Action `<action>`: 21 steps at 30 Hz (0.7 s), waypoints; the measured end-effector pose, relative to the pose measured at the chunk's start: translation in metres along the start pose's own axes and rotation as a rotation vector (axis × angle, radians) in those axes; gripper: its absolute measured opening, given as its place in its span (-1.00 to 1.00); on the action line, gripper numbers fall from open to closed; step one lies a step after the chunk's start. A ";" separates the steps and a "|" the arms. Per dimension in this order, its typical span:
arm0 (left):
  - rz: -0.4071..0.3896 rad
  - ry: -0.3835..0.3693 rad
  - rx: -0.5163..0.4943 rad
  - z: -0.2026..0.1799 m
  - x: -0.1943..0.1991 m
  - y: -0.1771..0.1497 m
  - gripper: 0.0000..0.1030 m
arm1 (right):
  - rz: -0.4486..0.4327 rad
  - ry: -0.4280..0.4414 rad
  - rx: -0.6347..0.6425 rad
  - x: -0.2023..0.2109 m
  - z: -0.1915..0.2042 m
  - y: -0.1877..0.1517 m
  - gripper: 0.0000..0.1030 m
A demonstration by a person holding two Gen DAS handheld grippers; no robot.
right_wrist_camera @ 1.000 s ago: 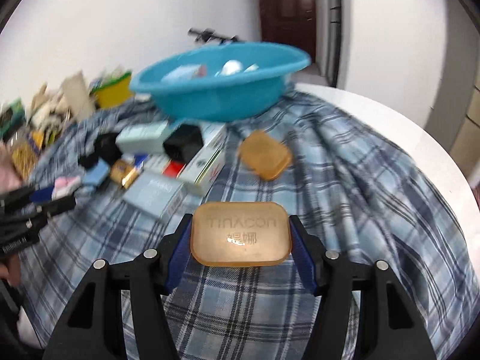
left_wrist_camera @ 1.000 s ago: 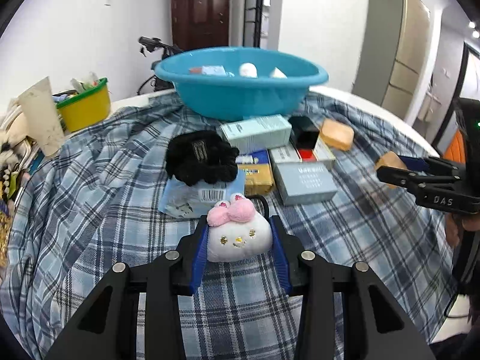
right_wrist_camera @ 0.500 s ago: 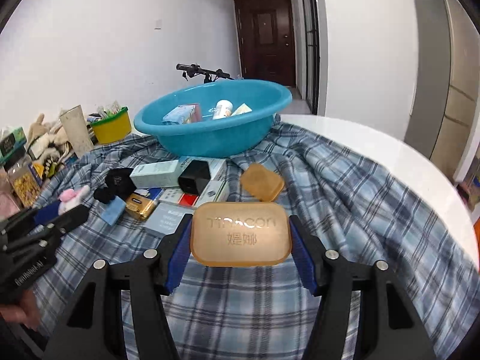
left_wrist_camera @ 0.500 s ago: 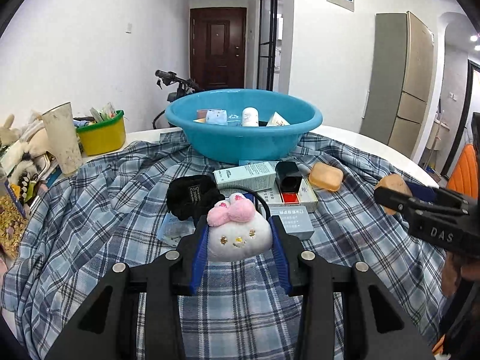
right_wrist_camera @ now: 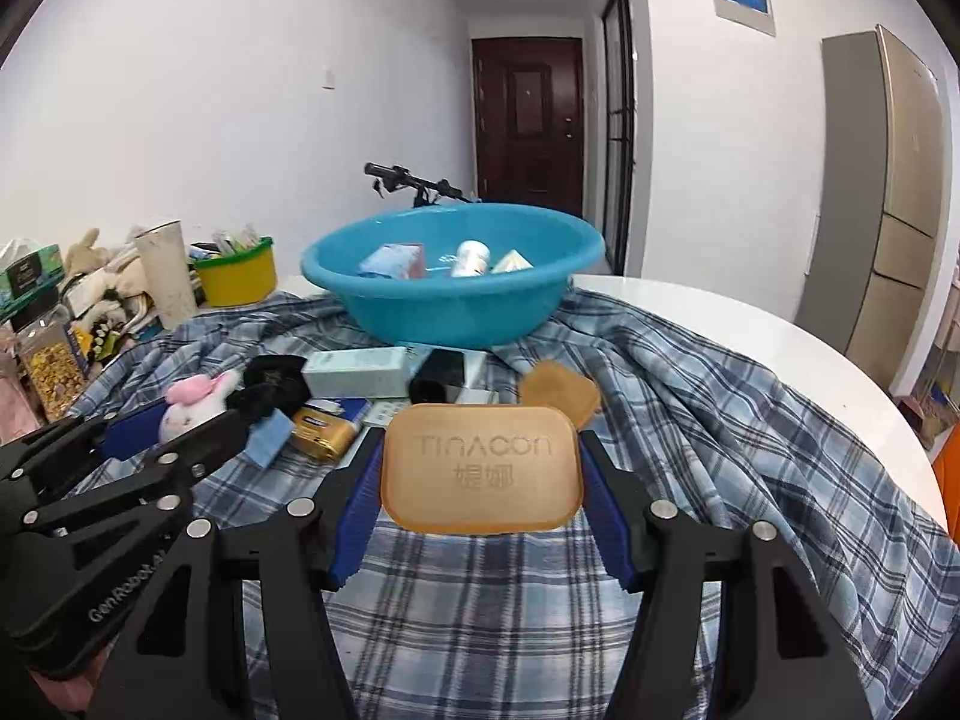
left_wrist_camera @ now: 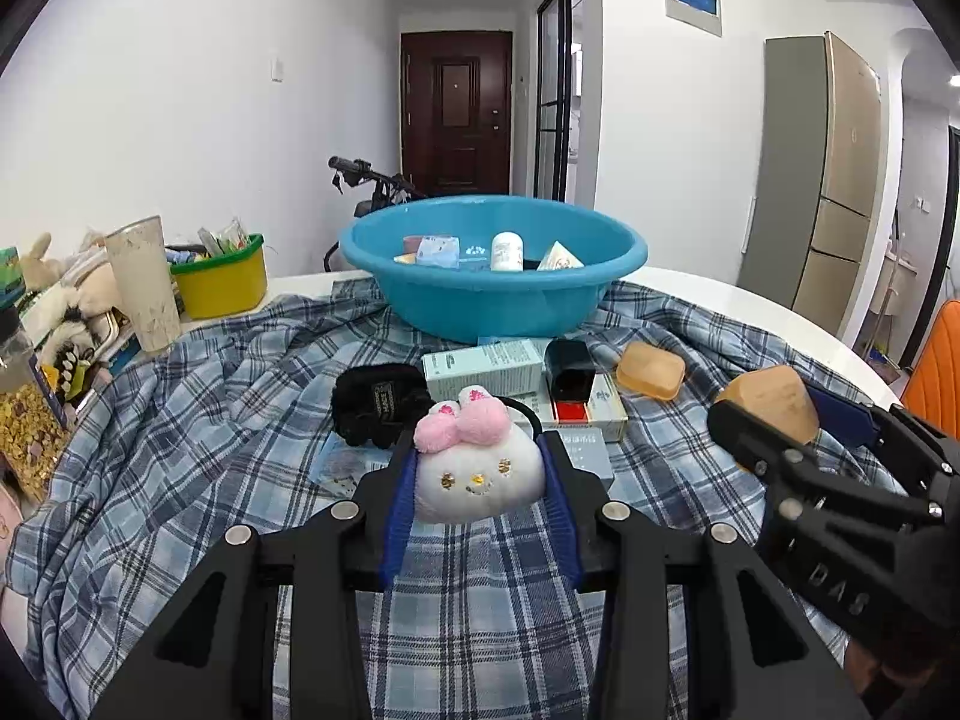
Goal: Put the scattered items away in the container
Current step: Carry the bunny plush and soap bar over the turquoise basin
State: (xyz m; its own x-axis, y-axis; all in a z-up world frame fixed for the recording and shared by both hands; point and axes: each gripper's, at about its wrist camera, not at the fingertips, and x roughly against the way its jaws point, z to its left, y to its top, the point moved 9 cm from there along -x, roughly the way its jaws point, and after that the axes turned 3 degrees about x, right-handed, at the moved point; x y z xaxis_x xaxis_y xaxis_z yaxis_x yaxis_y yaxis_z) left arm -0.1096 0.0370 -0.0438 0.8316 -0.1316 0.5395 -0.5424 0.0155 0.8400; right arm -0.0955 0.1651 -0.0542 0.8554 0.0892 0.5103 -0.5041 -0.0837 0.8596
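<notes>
My left gripper (left_wrist_camera: 479, 468) is shut on a white plush bunny with a pink bow (left_wrist_camera: 477, 468), held above the plaid cloth. My right gripper (right_wrist_camera: 482, 471) is shut on an orange soap case (right_wrist_camera: 482, 471) stamped with lettering. Each gripper shows in the other's view: the right gripper (left_wrist_camera: 780, 414) at the right, the left gripper (right_wrist_camera: 180, 420) at the left. The blue basin (left_wrist_camera: 492, 300) stands at the back with a few small items inside. A second orange soap case (left_wrist_camera: 651, 370), a black scrunchie (left_wrist_camera: 375, 399), a pale green box (left_wrist_camera: 483, 369) and other boxes lie in front of it.
A yellow tub (left_wrist_camera: 222, 282), a tall worn cup (left_wrist_camera: 144, 282) and plush toys crowd the table's left side. The white table edge (right_wrist_camera: 780, 348) curves along the right. A gold box (right_wrist_camera: 318, 435) lies by the left gripper. A bicycle handlebar stands behind the basin.
Both grippers have risen and tilted up with their loads, so the basin's inside and the room behind now show. Neither grip has altered.
</notes>
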 end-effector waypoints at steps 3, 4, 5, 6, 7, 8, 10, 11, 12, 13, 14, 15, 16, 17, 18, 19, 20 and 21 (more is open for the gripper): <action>-0.027 -0.004 -0.006 0.000 0.005 0.007 -0.20 | -0.019 0.003 0.000 0.004 0.001 0.005 0.16; -0.039 -0.001 -0.011 0.000 0.007 0.009 -0.20 | -0.028 0.003 0.000 0.006 0.001 0.007 0.16; -0.051 0.003 -0.017 0.000 0.010 0.013 -0.20 | -0.037 0.001 0.001 0.008 0.001 0.010 0.16; -0.060 0.005 -0.023 -0.001 0.012 0.015 -0.20 | -0.048 -0.003 0.003 0.011 0.000 0.014 0.16; -0.067 0.004 -0.026 -0.001 0.014 0.019 -0.20 | -0.061 -0.007 0.005 0.013 0.000 0.018 0.16; -0.075 0.002 -0.028 -0.002 0.015 0.022 -0.20 | -0.074 -0.010 0.005 0.017 0.000 0.022 0.16; -0.096 0.000 -0.033 -0.004 0.019 0.031 -0.20 | -0.102 -0.016 0.007 0.023 -0.001 0.031 0.16; -0.109 -0.002 -0.034 -0.004 0.022 0.036 -0.20 | -0.120 -0.021 0.008 0.027 -0.002 0.037 0.16; -0.120 -0.004 -0.035 -0.005 0.024 0.040 -0.20 | -0.136 -0.027 0.010 0.031 -0.003 0.043 0.16; -0.137 -0.005 -0.038 -0.006 0.028 0.046 -0.20 | -0.153 -0.033 0.011 0.034 -0.003 0.049 0.16; -0.149 -0.004 -0.040 -0.006 0.030 0.051 -0.20 | -0.171 -0.039 0.011 0.039 -0.005 0.055 0.16; -0.162 -0.002 -0.041 -0.006 0.033 0.056 -0.20 | -0.188 -0.041 0.008 0.043 -0.006 0.062 0.16; -0.179 -0.002 -0.041 -0.006 0.036 0.062 -0.20 | -0.203 -0.041 0.004 0.046 -0.008 0.067 0.16; -0.195 -0.004 -0.041 -0.007 0.040 0.069 -0.20 | -0.222 -0.039 -0.001 0.050 -0.009 0.075 0.16; -0.207 -0.005 -0.042 -0.007 0.043 0.075 -0.20 | -0.240 -0.038 -0.005 0.054 -0.010 0.082 0.16; -0.224 -0.007 -0.044 -0.008 0.047 0.083 -0.20 | -0.264 -0.044 -0.007 0.059 -0.012 0.090 0.16; -0.234 -0.008 -0.048 -0.009 0.049 0.089 -0.20 | -0.285 -0.052 -0.006 0.063 -0.014 0.098 0.16; -0.249 -0.005 -0.054 -0.010 0.052 0.095 -0.20 | -0.305 -0.058 -0.002 0.067 -0.015 0.106 0.16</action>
State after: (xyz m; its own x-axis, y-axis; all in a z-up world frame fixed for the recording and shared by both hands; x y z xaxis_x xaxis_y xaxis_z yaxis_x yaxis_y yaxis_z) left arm -0.1167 0.0420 0.0647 0.9380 -0.1430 0.3157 -0.3140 0.0347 0.9488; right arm -0.0933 0.1767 0.0714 0.9726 0.0527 0.2265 -0.2234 -0.0594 0.9729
